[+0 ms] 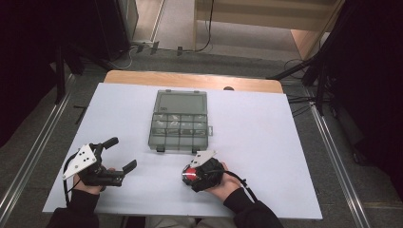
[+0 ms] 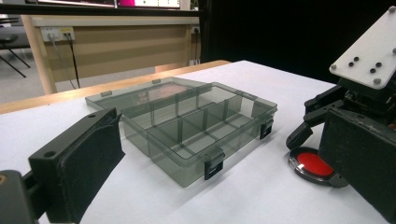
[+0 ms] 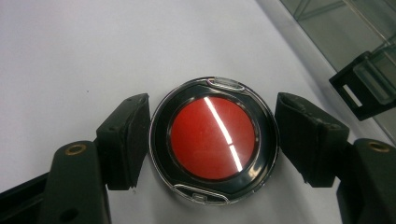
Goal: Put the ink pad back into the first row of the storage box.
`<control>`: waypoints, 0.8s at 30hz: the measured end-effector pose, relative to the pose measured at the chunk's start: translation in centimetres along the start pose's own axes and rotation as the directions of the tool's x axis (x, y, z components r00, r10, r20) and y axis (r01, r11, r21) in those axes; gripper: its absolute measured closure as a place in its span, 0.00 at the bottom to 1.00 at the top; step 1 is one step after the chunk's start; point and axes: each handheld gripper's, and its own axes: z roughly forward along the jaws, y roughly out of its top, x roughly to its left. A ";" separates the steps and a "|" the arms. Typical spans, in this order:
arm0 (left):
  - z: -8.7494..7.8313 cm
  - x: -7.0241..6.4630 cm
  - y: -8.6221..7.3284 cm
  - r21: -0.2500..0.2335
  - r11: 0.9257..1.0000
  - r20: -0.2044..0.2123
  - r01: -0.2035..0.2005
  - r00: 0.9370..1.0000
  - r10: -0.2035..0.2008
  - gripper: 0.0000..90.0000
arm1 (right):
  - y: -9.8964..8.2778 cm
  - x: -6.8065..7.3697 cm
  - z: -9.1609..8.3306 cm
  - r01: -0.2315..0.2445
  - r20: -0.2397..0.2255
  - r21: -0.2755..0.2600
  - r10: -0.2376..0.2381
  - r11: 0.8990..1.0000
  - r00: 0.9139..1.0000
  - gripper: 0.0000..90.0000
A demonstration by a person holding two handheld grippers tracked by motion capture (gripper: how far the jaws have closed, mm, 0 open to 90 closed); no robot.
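well, one white table [image 1: 266, 142] carries two things — one smoky clear plastic box [image 1: 179, 121] with its lid thrown open toward the far edge, and one small round compact [image 3: 214, 138] with a red centre inside a black and clear rim. the box lies near the middle of the table, its tray split into small compartments, and two black latches [image 2: 213, 164] hang on its near side. the compact lies flat on the table just in front of the box's near right corner, close beside one latch but apart from it.

the right gripper [image 3: 212, 140] is angled down over the compact, jaws spread wider than the disc — one pad sits just beside the rim on each side, and whether either pad touches it cannot be told. it grips nothing yet. the left gripper [image 1: 118, 154] rests low at the near left of the table, held in one hand, jaws wide apart and empty, pointing across toward the box and the other gripper.
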 end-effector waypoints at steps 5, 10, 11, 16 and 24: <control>0.0 0.0 0.0 0.001 1.000 0.001 -0.001 1.000 0.001 0.00 | 0.4 0.1 -0.3 -0.007 0.015 -0.006 0.007 1.000 1.000 0.34; 0.0 0.0 0.0 0.003 1.000 0.003 -0.001 1.000 0.001 0.00 | 1.0 0.0 -0.8 -0.012 0.008 -0.026 0.012 1.000 1.000 0.34; 0.1 0.0 0.0 0.006 1.000 0.005 -0.002 1.000 0.002 0.00 | 1.4 -0.1 -1.0 -0.014 0.005 -0.033 0.015 0.999 1.000 0.34; 0.1 0.0 0.0 0.004 1.000 0.004 -0.002 1.000 0.002 0.00 | 2.2 -0.5 -1.1 -0.019 0.003 -0.049 0.020 0.999 1.000 0.34; 0.1 -0.1 0.0 0.006 1.000 0.008 -0.004 1.000 0.004 0.00 | 3.3 -1.5 -1.5 -0.038 0.019 -0.055 0.039 0.998 0.999 0.34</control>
